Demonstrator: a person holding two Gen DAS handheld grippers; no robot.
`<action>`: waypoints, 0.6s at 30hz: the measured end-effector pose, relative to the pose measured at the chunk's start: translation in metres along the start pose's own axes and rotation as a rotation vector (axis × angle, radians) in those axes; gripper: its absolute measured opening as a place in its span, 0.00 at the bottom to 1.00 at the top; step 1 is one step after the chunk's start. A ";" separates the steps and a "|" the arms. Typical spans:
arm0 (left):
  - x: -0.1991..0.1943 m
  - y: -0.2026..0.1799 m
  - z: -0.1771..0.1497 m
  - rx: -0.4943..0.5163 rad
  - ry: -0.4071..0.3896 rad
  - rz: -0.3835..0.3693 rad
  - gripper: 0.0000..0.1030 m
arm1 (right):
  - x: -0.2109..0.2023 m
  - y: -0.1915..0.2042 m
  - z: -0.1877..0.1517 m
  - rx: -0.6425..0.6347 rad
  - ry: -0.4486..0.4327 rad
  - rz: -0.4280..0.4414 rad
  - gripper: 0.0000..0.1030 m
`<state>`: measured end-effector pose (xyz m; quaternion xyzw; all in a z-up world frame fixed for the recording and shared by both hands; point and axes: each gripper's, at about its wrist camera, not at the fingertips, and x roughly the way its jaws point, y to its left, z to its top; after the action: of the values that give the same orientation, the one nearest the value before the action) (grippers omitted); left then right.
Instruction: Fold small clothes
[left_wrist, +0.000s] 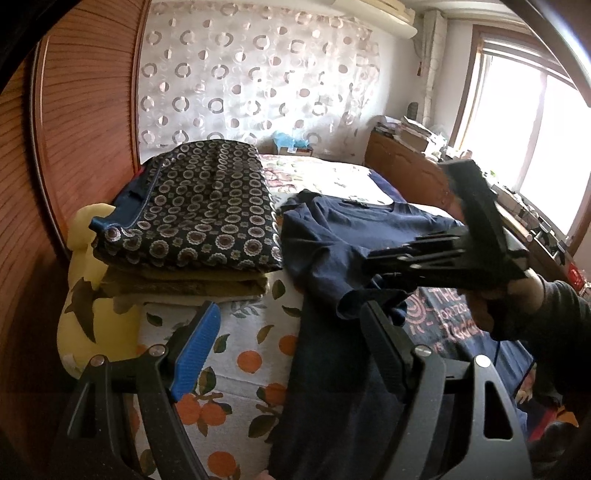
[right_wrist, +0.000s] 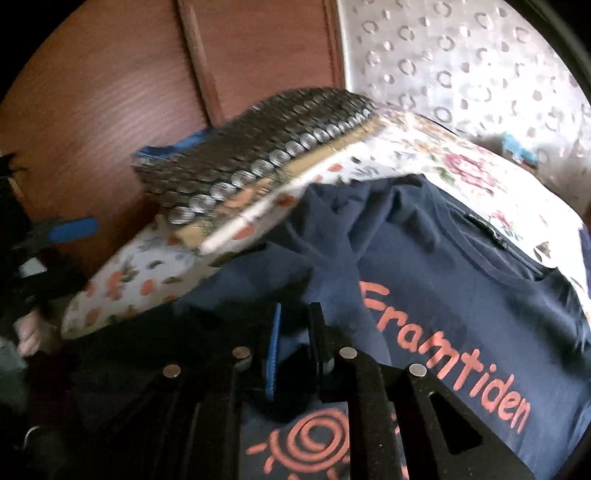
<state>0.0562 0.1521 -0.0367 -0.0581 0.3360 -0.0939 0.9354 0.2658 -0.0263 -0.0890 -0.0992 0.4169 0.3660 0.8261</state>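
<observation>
In the left wrist view, the left gripper (left_wrist: 291, 354) fills the bottom of the frame, its jaws spread wide with nothing pressed between them, over the hanging edge of a navy T-shirt (left_wrist: 332, 236). The shirt lies across an orange-print bed cover (left_wrist: 236, 369) in mid-frame. At right, a person's hand (left_wrist: 495, 306) holds the right gripper (left_wrist: 376, 262), tips down at the shirt's sleeve. In the right wrist view, that gripper (right_wrist: 293, 332) at lower centre has its jaws nearly together, pinching a fold of the navy cloth. Left of the shirt sits a stack of folded clothes (left_wrist: 195, 206), topped by dark circle-patterned fabric. Farther back hangs a ring-patterned curtain (left_wrist: 251, 74), with a window (left_wrist: 528, 122) at upper right.
</observation>
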 end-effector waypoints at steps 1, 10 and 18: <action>0.001 0.000 0.000 0.001 0.001 -0.001 0.76 | 0.007 -0.001 0.002 0.011 0.010 0.003 0.14; 0.004 0.001 -0.004 -0.007 0.010 -0.006 0.76 | 0.022 0.017 0.007 -0.081 0.051 -0.067 0.04; 0.006 0.001 -0.004 -0.010 0.017 -0.007 0.76 | -0.012 0.010 0.011 -0.062 -0.078 -0.111 0.02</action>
<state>0.0581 0.1519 -0.0439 -0.0631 0.3441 -0.0963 0.9319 0.2609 -0.0208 -0.0716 -0.1335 0.3667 0.3360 0.8572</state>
